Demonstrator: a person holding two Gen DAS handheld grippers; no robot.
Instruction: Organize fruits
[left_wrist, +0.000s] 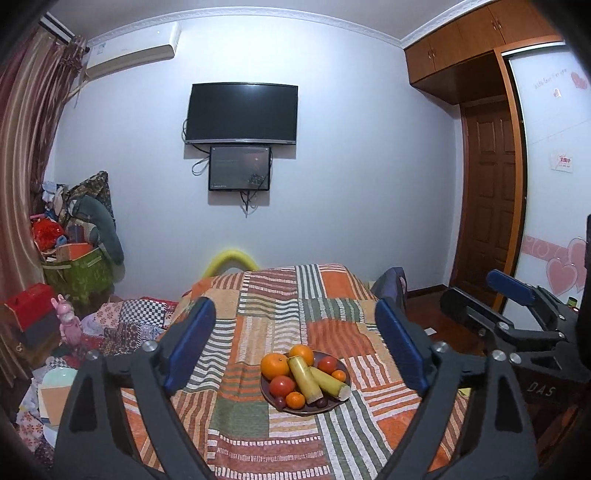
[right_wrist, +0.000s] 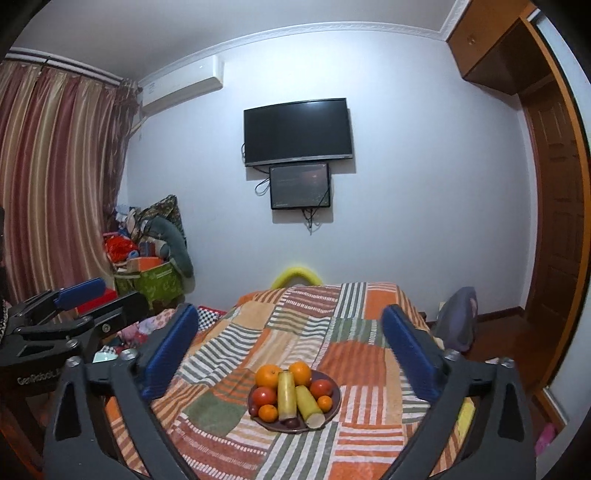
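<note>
A brown plate (left_wrist: 334, 405) (right_wrist: 334, 412) sits on a patchwork-covered table (left_wrist: 258, 435) (right_wrist: 229, 443). It holds two large oranges (left_wrist: 274, 365) (right_wrist: 266, 376), two red tomatoes (left_wrist: 282, 386) (right_wrist: 264, 396), small tangerines (left_wrist: 295, 400) (right_wrist: 268, 412), dark plums (left_wrist: 322, 402) (right_wrist: 291, 422) and two yellow-green cane stalks (left_wrist: 303, 376) (right_wrist: 286, 395). My left gripper (left_wrist: 295, 328) is open and empty, above and short of the plate. My right gripper (right_wrist: 291, 332) is open and empty, likewise held back from the plate. Each gripper shows at the edge of the other's view.
A TV (left_wrist: 242, 112) and a small screen (left_wrist: 240, 168) hang on the far wall. Clutter, bags and boxes (left_wrist: 74, 258) pile up on the left by the curtain (right_wrist: 55, 166). A chair back (right_wrist: 458, 317) stands right of the table. A wooden door (left_wrist: 491, 221) is at the right.
</note>
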